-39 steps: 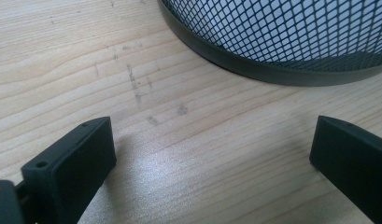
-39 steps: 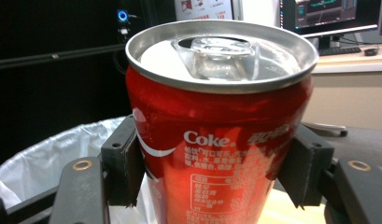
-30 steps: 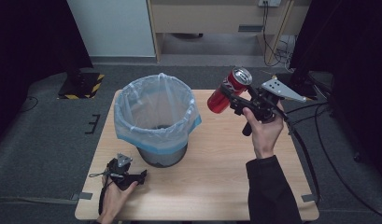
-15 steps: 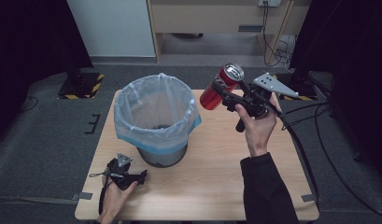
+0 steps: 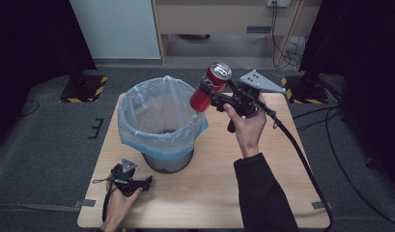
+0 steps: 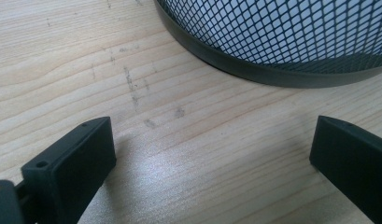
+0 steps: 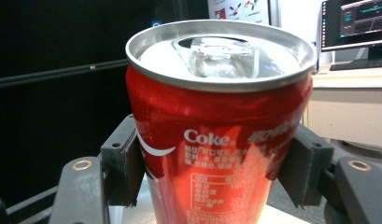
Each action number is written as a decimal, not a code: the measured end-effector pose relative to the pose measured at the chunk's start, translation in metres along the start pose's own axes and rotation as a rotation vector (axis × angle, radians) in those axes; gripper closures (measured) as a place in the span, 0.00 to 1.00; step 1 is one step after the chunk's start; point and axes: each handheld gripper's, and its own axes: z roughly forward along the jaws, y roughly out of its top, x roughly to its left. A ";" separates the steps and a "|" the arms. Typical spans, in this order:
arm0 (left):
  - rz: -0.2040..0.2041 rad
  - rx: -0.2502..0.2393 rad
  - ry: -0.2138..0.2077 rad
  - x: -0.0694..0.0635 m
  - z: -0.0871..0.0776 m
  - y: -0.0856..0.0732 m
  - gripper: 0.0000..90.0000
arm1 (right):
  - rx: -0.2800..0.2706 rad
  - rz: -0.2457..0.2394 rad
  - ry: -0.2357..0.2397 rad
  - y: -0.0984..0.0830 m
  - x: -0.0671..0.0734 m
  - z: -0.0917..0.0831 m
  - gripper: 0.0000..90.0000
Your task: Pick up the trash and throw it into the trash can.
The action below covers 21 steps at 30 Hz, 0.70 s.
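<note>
A red Coke can (image 5: pixel 210 87) with an opened silver top is held in the air at the right rim of the bin (image 5: pixel 159 126), my right gripper (image 5: pixel 209 92) shut on its sides. Up close in the right gripper view, the can (image 7: pixel 216 140) sits between both pads, tab end up. The bin is a dark mesh basket lined with a clear, blue-edged bag, standing at the table's left centre. My left gripper (image 5: pixel 148 181) rests on the wood near the table's front left, just before the bin. Its jaws stand wide open (image 6: pixel 212 154) with bare wood between them and the bin's mesh base (image 6: pixel 282 42) ahead.
The wooden table (image 5: pixel 282 183) has free surface to the right and front of the bin. A black cable (image 5: pixel 301 159) trails from the right gripper across the table's right side. Dark floor surrounds the table, with a cabinet and hazard-striped stand feet behind.
My right gripper has carried the can leftward and slightly up, from over the table's right back part to the bin's right rim. The left gripper has stayed put.
</note>
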 end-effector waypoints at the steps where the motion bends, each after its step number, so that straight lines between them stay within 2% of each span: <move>1: 0.000 0.000 0.000 0.000 0.000 0.000 0.00 | 0.001 -0.002 0.004 0.000 0.002 0.002 0.37; 9: 0.000 -0.001 0.001 0.000 0.000 0.000 0.00 | 0.018 -0.014 0.049 -0.002 0.026 0.028 0.37; 11: 0.000 -0.001 -0.001 0.000 0.000 0.000 0.00 | 0.021 -0.005 0.057 -0.006 0.028 0.032 0.37; 17: 0.001 -0.001 -0.001 0.000 0.000 0.000 0.00 | 0.096 -0.019 0.033 -0.024 0.028 0.046 0.37; 21: 0.001 -0.001 -0.001 0.000 0.000 0.000 0.00 | 0.121 -0.009 0.034 -0.034 0.029 0.053 0.37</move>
